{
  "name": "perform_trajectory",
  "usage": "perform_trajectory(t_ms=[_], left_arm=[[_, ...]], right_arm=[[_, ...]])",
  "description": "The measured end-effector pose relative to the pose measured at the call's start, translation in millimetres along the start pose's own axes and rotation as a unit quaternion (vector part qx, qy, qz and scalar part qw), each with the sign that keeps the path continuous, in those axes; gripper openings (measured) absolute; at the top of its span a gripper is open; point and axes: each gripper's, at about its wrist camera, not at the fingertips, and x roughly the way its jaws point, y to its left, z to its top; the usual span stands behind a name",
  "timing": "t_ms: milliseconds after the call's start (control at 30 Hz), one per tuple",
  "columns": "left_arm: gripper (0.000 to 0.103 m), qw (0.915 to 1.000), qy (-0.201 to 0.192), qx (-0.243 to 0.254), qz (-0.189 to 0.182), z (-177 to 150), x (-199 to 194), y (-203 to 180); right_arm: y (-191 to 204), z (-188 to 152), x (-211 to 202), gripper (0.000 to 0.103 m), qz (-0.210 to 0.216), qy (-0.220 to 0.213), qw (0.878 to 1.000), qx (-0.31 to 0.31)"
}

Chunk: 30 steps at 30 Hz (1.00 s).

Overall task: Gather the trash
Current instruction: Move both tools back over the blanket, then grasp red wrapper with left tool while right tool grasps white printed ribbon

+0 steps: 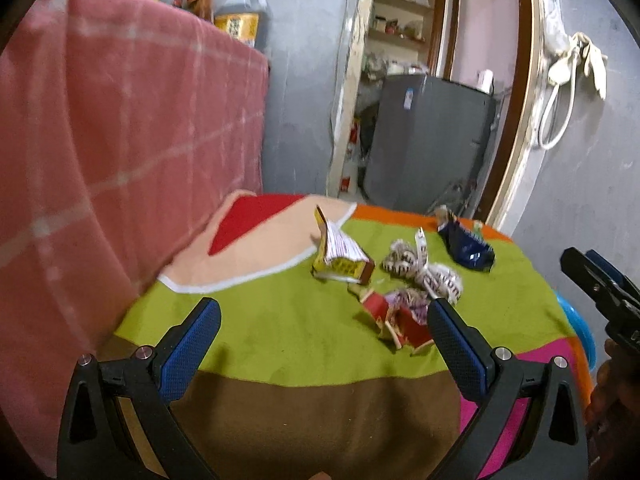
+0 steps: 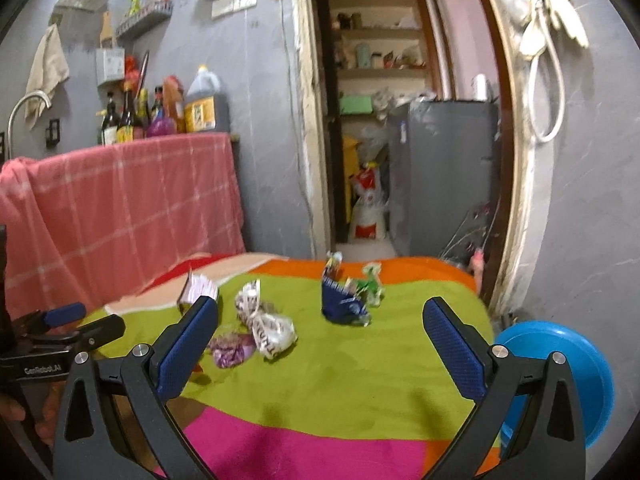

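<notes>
We held the left gripper (image 1: 324, 320) spread wide above the striped cloth (image 1: 280, 332); ahead lay a yellow carton (image 1: 344, 258), crumpled white wrapper (image 1: 420, 268), red packet (image 1: 400, 320) and blue packet (image 1: 466, 244).

Grey walls (image 2: 256, 92) are enclosing the room. A pink checked cloth (image 2: 132, 204) is hanging over a counter on the left, with bottles (image 2: 132, 116) and a large oil jug (image 2: 203, 100) standing on top, and a curved tap (image 2: 24, 108) is rising at the far left. An open doorway (image 2: 384, 120) is showing wooden shelves (image 2: 380, 52) and a grey appliance (image 2: 448, 172) beyond. A white cord (image 2: 548, 80) is dangling from the right wall.
</notes>
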Motion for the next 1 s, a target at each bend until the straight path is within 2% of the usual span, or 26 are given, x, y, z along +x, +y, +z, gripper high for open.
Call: perform_trajectory(t_ms=[67,133,167,433,600,667,767,867,933,1000], left_arm=[[0.1,0.9998,0.02,0.005,0.002,-1,11,-1],[0.097,0.9993,0.036,0.006,-0.002,-1,19,-2],[0.094,0.9989,0.046,0.007,-0.005,-1,23,-3],[0.057,0.9942,0.1,0.008,-0.04,-1,51,-6],[0.053,0.9931,0.104,0.008,-0.054,3,59,-7],[0.049,0.9922,0.108,0.01,-0.061,5,63,-7],[0.039,0.9902,0.122,0.011,-0.067,4,70,-9],[0.029,0.9891,0.127,0.011,-0.074,3,72,-9],[0.018,0.9881,0.13,0.013,-0.081,2,73,-10],[0.013,0.9876,0.13,0.015,-0.086,1,73,-10]], right_arm=[[0,-3,9,0.095,0.009,0.019,1.0,-0.003],[0,-5,18,0.081,0.016,0.038,0.999,-0.005],[0,-6,23,0.079,0.021,0.047,0.999,-0.006],[8,-11,54,0.056,0.047,0.098,0.994,-0.027],[11,-10,73,0.053,0.066,0.129,0.989,-0.031],[14,-9,81,0.053,0.073,0.14,0.987,-0.033],[16,-7,92,0.051,0.081,0.155,0.984,-0.034],[17,-7,103,0.044,0.089,0.172,0.981,-0.029],[18,-7,110,0.041,0.092,0.187,0.978,-0.028],[21,-9,117,0.039,0.097,0.203,0.974,-0.03]])
